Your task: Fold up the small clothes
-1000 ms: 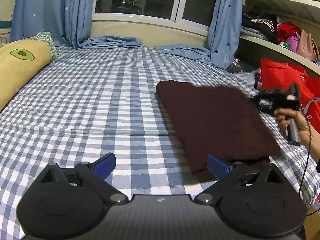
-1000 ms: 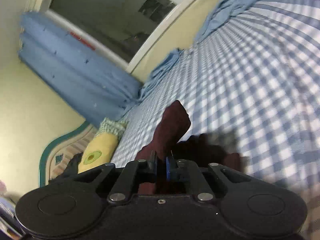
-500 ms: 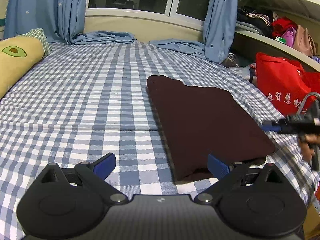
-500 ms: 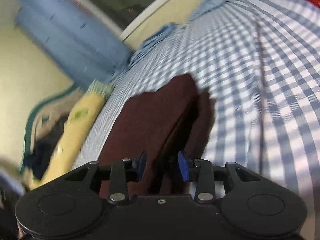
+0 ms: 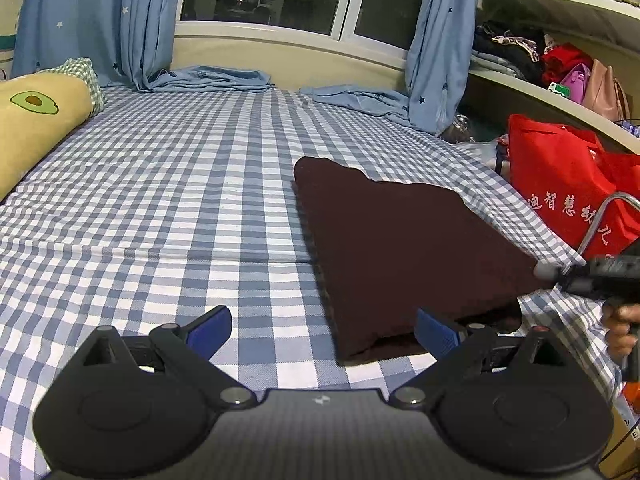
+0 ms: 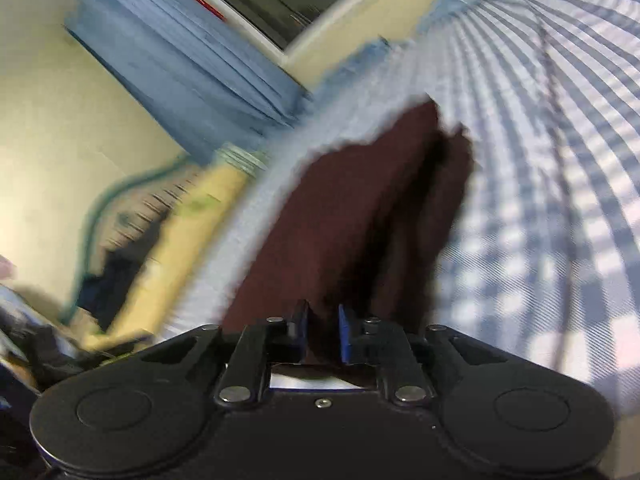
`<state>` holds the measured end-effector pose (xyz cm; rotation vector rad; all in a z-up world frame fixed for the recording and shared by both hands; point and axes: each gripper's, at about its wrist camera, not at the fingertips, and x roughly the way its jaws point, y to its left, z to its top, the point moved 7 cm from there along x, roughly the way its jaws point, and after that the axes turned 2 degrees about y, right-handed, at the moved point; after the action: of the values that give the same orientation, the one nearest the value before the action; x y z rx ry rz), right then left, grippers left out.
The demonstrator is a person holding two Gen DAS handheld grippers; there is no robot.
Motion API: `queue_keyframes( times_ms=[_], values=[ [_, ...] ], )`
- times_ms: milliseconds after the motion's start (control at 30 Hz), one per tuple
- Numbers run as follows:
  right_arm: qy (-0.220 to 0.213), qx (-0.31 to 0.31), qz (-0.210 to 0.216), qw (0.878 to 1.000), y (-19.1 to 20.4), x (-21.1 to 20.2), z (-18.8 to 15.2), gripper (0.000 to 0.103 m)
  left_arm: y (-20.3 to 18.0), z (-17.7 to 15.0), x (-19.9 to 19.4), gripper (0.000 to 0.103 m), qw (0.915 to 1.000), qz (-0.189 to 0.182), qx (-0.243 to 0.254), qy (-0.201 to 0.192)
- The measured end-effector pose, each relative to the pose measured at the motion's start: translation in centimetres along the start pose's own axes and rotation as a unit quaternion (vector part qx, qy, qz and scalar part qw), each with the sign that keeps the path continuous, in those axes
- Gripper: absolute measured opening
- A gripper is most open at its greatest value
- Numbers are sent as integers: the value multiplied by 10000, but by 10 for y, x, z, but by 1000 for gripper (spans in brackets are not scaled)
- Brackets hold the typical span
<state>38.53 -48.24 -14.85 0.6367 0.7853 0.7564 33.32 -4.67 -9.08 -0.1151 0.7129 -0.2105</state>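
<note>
A dark maroon garment (image 5: pixel 404 248) lies folded in a flat rectangle on the checked bed sheet (image 5: pixel 160 208). My left gripper (image 5: pixel 322 330) stands wide open just in front of the garment's near edge, and its right pad (image 5: pixel 436 332) is beside the near corner. It holds nothing. My right gripper (image 5: pixel 560 274), in a person's hand (image 5: pixel 618 332), points at the garment's right edge. In the right wrist view the garment (image 6: pixel 360 216) fills the middle. The right gripper's (image 6: pixel 323 334) jaws are closing to a narrow gap, maroon cloth shows in that gap, and the pads do not visibly press on it.
A yellow avocado pillow (image 5: pixel 36 120) lies at the bed's left. Blue curtains (image 5: pixel 92 20) and bunched blue cloth (image 5: pixel 212 78) line the window end. A red bag (image 5: pixel 568 184) stands off the bed's right side, below shelves of clutter (image 5: pixel 560 68).
The right gripper let go of the garment and drew back to the right off it. Its jaws opened, then narrowed again. The garment now lies flat. The left gripper stayed put.
</note>
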Motion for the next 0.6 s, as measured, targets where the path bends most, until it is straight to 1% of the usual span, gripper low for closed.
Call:
queue_keyframes(
  times_ms=[67,100,133,167,200,233,300,333,400,433,467,533,600],
  values=[
    [-312,154,338,9988,8,-11,12,14,-2,1,-1,100,10000,4,26,-18],
    [-418,230,435,9979,9,-16,13,14,-2,1,-2,100,10000,-3,36,-29],
    [-464,277,439,9976,5,-19,13,14,-3,2,-2,100,10000,-11,44,-38],
    [-460,337,321,9979,-4,-21,9,14,-3,2,-3,100,10000,-24,59,-36],
    [-398,535,229,9975,-18,-20,3,14,-4,1,-3,100,10000,-46,76,-21],
    [-254,828,125,9962,-37,-16,-9,14,-4,0,-2,100,9999,-67,84,10],
    [-29,1025,-208,9945,-61,-8,-30,14,-4,-1,4,100,9998,-130,83,105],
    [-77,1102,-128,9938,-65,-6,-36,14,-4,-1,8,100,9996,-240,54,168],
    [-154,1208,-65,9925,-68,-8,-35,17,-4,-1,17,100,9983,-493,-133,275],
    [-162,1223,-56,9923,-66,-11,-33,26,-3,1,23,100,9971,-640,-247,326],
    [-134,1233,-26,9923,-63,-14,-31,44,-1,3,30,100,9958,-764,-349,376],
    [-189,1243,44,9921,-58,-26,-24,64,5,7,47,100,9923,-934,-645,488],
    [-250,1227,80,9921,-53,-37,-16,64,10,9,69,100,9869,-1076,-1019,643]
  ],
)
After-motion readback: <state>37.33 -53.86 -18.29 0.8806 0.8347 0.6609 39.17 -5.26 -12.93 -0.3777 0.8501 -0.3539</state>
